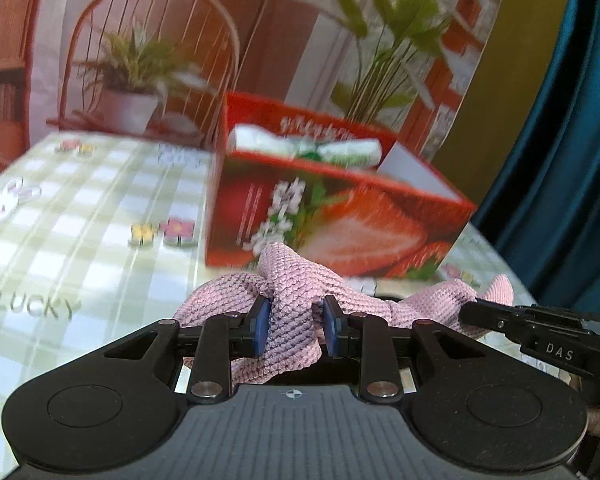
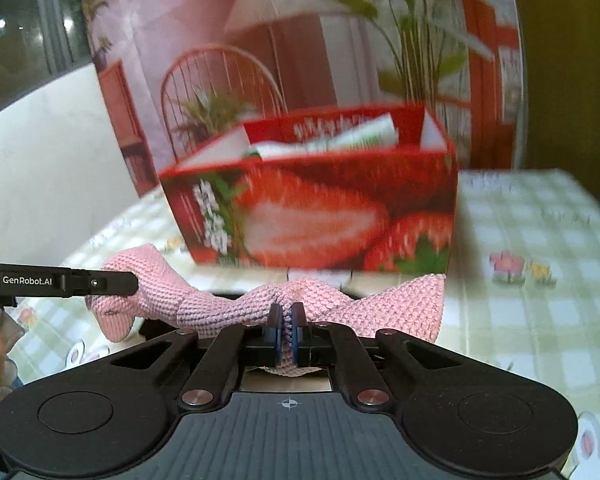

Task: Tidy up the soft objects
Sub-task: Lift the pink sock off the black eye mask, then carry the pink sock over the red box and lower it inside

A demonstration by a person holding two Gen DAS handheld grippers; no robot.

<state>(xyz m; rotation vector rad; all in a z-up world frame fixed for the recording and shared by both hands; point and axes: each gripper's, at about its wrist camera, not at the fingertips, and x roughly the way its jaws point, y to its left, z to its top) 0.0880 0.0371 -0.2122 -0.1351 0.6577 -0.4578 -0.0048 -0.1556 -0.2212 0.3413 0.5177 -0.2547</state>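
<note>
A pink knitted cloth (image 1: 292,300) is stretched between both grippers above the table. My left gripper (image 1: 296,324) is shut on one bunched end of it. My right gripper (image 2: 287,328) is shut on the other part of the cloth (image 2: 220,308). The right gripper's finger shows at the right of the left wrist view (image 1: 500,316); the left gripper's finger shows at the left of the right wrist view (image 2: 100,282). A red strawberry-print box (image 1: 332,216), also in the right wrist view (image 2: 312,216), stands just beyond the cloth and holds white and green rolled items (image 1: 300,146).
The table has a green and white checked cover (image 1: 80,240) with flower and rabbit prints. A printed backdrop with a chair and plants (image 1: 148,60) stands behind the box. A teal curtain (image 1: 572,160) hangs at the right.
</note>
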